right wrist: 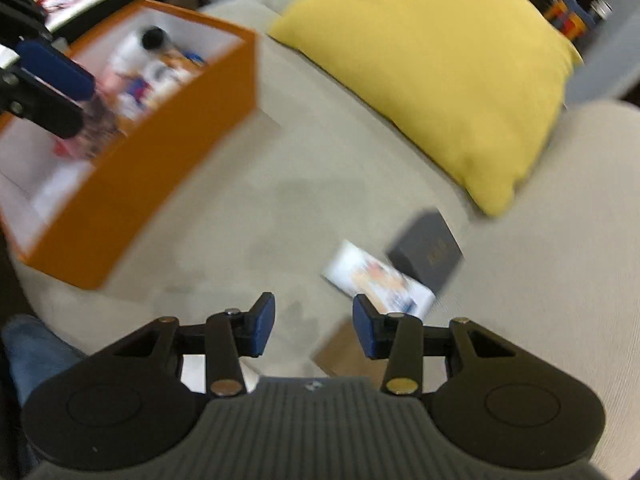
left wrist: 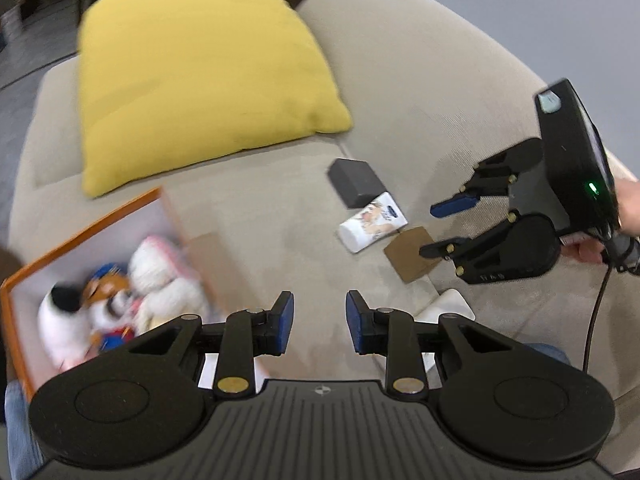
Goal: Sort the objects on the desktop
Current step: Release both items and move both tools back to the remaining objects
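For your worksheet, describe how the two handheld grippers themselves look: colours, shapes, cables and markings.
Both the left gripper and the right gripper are black, with round disc-shaped bases, ribbed bodies, brass-coloured pivot screws and blue pads on the fingers. Seen from the left wrist, the right gripper has a boxy black housing with a green light and a black cable.

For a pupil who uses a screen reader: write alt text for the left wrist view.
The empty left claw hovers open over a beige sofa. An orange box of soft toys sits left; a dark box, a white tube and a brown card lie right, near the right claw.
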A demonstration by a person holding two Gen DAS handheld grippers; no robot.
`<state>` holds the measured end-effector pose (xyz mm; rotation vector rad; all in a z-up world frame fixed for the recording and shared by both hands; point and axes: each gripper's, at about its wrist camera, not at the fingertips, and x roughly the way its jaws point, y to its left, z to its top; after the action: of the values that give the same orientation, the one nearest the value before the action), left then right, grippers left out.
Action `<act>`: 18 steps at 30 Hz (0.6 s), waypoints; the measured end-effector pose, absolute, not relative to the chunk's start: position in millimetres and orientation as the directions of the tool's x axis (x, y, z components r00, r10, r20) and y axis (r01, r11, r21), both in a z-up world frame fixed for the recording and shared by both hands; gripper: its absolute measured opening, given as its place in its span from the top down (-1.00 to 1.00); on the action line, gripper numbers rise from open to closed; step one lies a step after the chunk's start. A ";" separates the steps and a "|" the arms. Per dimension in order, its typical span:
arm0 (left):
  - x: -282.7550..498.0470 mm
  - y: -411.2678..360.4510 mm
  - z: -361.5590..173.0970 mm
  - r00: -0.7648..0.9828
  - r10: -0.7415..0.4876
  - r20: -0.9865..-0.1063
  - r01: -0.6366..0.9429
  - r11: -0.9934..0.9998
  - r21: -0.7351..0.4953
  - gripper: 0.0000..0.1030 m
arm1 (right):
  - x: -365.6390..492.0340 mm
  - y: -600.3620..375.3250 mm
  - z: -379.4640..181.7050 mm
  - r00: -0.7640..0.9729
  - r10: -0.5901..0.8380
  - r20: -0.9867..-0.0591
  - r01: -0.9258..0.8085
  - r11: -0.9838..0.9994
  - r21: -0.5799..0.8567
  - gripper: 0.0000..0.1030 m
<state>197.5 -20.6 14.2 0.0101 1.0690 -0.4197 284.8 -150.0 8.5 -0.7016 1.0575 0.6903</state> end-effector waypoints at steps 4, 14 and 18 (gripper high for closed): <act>225.3 -52.6 -7.0 0.375 -0.338 -0.863 0.408 0.896 -0.173 0.34 | 310.1 -164.6 -18.5 0.328 0.160 -0.931 -0.774 0.611 -0.168 0.13; 320.7 -100.8 -70.7 0.306 -0.336 -0.891 0.436 0.881 -0.183 -0.03 | 379.8 -164.9 -57.8 0.311 0.159 -0.937 -0.742 0.657 -0.135 0.21; 346.7 -99.3 -90.3 0.277 -0.330 -0.902 0.431 0.882 -0.191 -0.03 | 409.1 -155.8 -69.8 0.297 0.197 -0.934 -0.706 0.704 -0.076 0.03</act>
<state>346.7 -99.3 -90.3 0.0978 1.1853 -0.5122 409.1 -155.8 -69.8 -0.5375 1.1172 0.6401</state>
